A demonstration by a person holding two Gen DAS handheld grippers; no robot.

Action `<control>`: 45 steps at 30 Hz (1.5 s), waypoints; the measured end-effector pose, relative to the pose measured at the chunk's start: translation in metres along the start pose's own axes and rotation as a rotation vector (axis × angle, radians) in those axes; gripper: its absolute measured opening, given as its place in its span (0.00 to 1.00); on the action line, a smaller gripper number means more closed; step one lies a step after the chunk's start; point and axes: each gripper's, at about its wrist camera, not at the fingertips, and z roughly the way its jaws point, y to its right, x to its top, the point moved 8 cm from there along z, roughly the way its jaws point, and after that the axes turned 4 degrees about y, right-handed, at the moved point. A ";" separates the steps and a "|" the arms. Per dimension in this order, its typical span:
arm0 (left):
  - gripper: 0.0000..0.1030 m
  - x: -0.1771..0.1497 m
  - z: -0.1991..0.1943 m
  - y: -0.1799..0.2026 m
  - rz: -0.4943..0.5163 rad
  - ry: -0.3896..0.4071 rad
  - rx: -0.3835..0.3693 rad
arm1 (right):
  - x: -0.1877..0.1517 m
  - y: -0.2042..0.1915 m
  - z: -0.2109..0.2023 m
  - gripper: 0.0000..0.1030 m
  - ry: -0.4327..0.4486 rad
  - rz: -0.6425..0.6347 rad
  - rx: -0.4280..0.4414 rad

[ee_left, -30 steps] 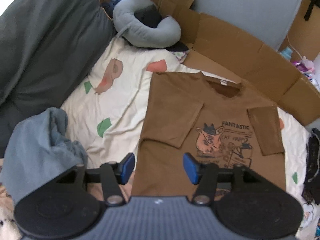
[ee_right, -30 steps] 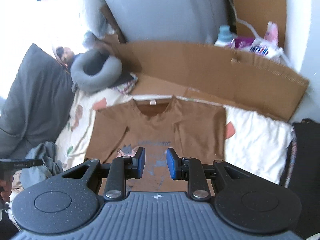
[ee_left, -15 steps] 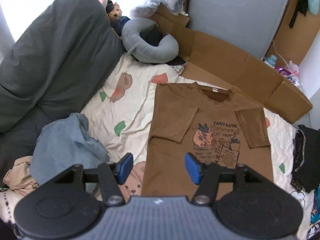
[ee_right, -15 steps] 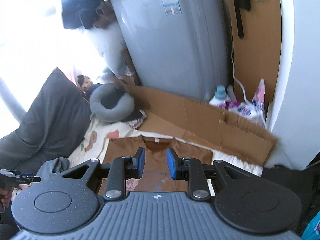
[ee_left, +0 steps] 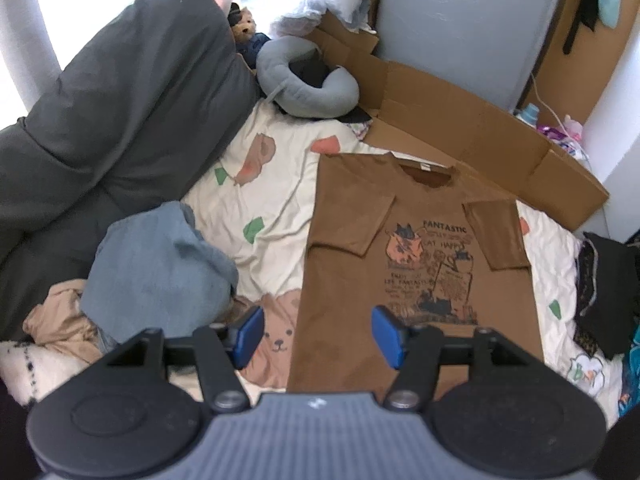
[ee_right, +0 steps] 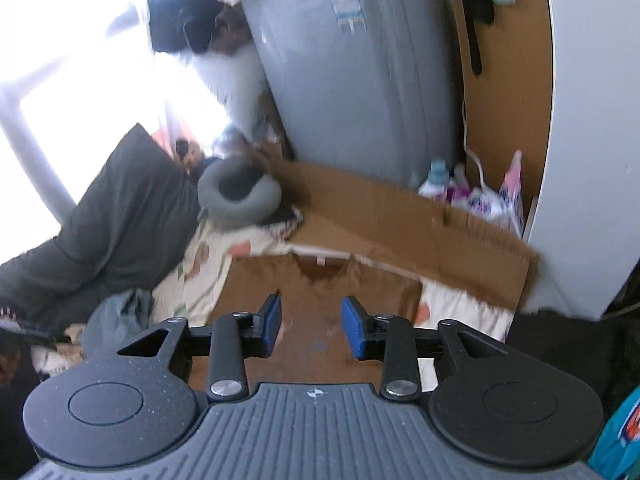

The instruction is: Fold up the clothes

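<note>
Left hand-held gripper [ee_left: 318, 336]: jaws apart, nothing between the blue pads, held above the bed; its opening has just widened slightly. Right hand-held gripper [ee_right: 310, 328]: jaws apart and empty, having just been opening, with nothing between them; this view is blurred.

Below the left hand-held gripper, the brown T-shirt [ee_left: 416, 264] lies flat, print side up, on the patterned sheet [ee_left: 272, 208] of the bed, both sleeves folded inward over the chest and the collar toward the far side. In the right view the T-shirt [ee_right: 320, 288] shows beyond the pads, collar away from the camera.

Left of the T-shirt, near the left pad, a crumpled blue garment [ee_left: 156, 272] lies on the sheet, touching a beige garment [ee_left: 60, 320] beside it. A dark garment [ee_left: 604, 284] lies at the sheet's right edge.

Farther off: a dark grey duvet [ee_left: 116, 120] at left, a grey neck pillow [ee_left: 308, 80] beyond the sheet, flattened cardboard [ee_left: 472, 128] just behind the collar, and a grey appliance [ee_right: 360, 92] at the back.
</note>
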 end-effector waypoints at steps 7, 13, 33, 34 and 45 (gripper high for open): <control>0.63 -0.028 -0.008 -0.004 -0.021 0.019 -0.034 | -0.073 0.012 0.013 0.42 -0.082 0.000 -0.074; 0.64 -0.054 0.006 -0.009 -0.055 0.021 -0.057 | -0.118 0.022 0.023 0.46 -0.099 0.007 -0.098; 0.62 -0.124 0.095 -0.038 -0.094 0.027 0.061 | -0.265 0.063 0.079 0.46 -0.198 0.086 -0.130; 0.61 -0.129 0.102 -0.039 -0.094 0.017 0.065 | -0.276 0.064 0.084 0.46 -0.207 0.085 -0.130; 0.46 -0.197 0.168 -0.053 -0.101 -0.166 0.085 | -0.384 0.076 0.123 0.44 -0.318 0.190 -0.122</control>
